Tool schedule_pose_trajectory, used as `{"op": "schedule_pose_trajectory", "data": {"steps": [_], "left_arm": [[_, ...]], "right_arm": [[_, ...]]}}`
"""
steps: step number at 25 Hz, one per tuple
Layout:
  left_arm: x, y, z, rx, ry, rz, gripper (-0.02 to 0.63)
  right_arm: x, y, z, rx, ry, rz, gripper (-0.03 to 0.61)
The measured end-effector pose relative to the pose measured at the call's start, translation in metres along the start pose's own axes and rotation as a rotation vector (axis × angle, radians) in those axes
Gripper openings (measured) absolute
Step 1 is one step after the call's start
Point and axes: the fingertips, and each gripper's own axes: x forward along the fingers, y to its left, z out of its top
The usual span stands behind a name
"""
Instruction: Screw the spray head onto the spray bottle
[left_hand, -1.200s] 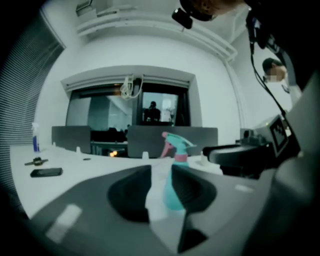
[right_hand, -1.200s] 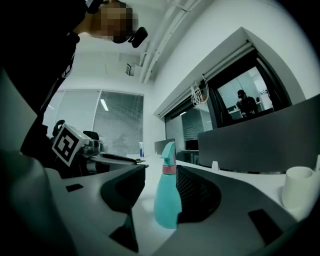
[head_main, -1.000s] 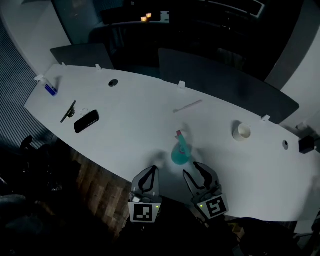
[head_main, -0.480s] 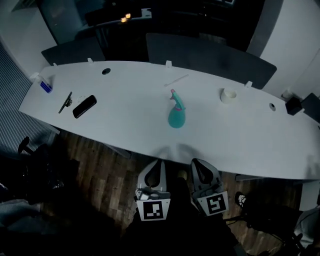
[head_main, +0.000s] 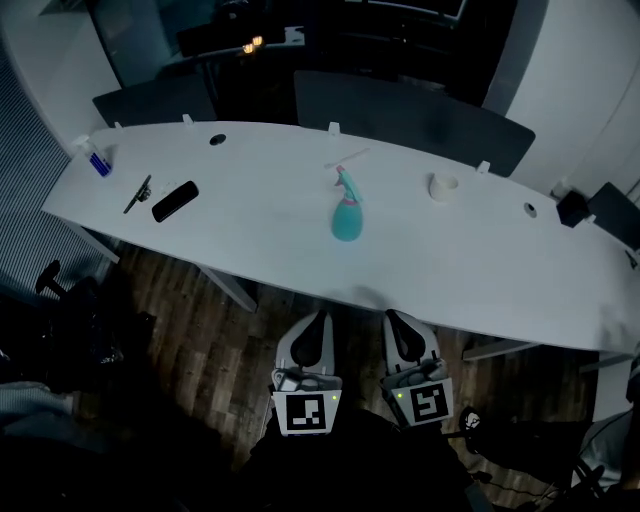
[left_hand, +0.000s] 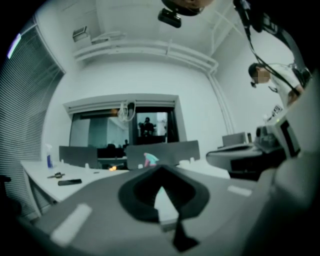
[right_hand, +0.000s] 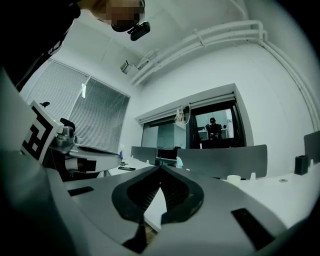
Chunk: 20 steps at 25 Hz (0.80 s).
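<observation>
A teal spray bottle (head_main: 347, 214) stands upright on the long white table (head_main: 250, 240), its spray head with a pink tip (head_main: 343, 179) on top. Both grippers hang over the wooden floor, well short of the table's near edge and apart from the bottle. My left gripper (head_main: 320, 315) is shut and holds nothing. My right gripper (head_main: 392, 315) is shut and empty too. In the left gripper view the bottle (left_hand: 149, 160) shows small beyond the closed left gripper (left_hand: 161, 168). The right gripper view has the bottle (right_hand: 179, 162) just past the closed right gripper (right_hand: 160, 168).
On the table's left lie a black flat device (head_main: 175, 200), a dark tool (head_main: 138, 193) and a small blue bottle (head_main: 97, 160). A white strip (head_main: 348, 157) lies behind the spray bottle, a white cup (head_main: 442, 186) to its right. Dark dividers (head_main: 410, 120) line the far edge.
Both grippers have drawn back from the table's near edge to over the floor, so the bottle sits farther off. The right jaws, open a second ago, have closed on nothing.
</observation>
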Motion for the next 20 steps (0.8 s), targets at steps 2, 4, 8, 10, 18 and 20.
{"op": "schedule_pose_trajectory", "data": {"steps": [2,4,8,10,18,20], "left_arm": [[-0.003,0.0,0.005,0.001,-0.01,0.03,0.005],[-0.006,-0.002,0.007,-0.005,-0.011,0.058,0.005],[-0.006,-0.007,0.007,-0.012,0.002,0.075,0.005],[-0.004,-0.006,0.007,-0.009,0.003,0.082,0.005],[0.001,-0.016,0.005,-0.023,0.0,0.055,0.005],[0.002,-0.019,0.008,-0.016,-0.005,0.046,0.005]], "right_arm": [[-0.004,-0.004,0.004,0.001,0.002,0.008,0.005],[-0.008,-0.007,0.007,-0.005,-0.003,0.023,0.005],[-0.013,-0.011,0.01,-0.012,-0.007,0.046,0.005],[-0.013,-0.011,0.01,-0.009,-0.008,0.052,0.005],[-0.015,-0.014,0.008,-0.006,-0.002,0.061,0.005],[-0.016,-0.015,0.008,-0.007,0.002,0.057,0.005]]}}
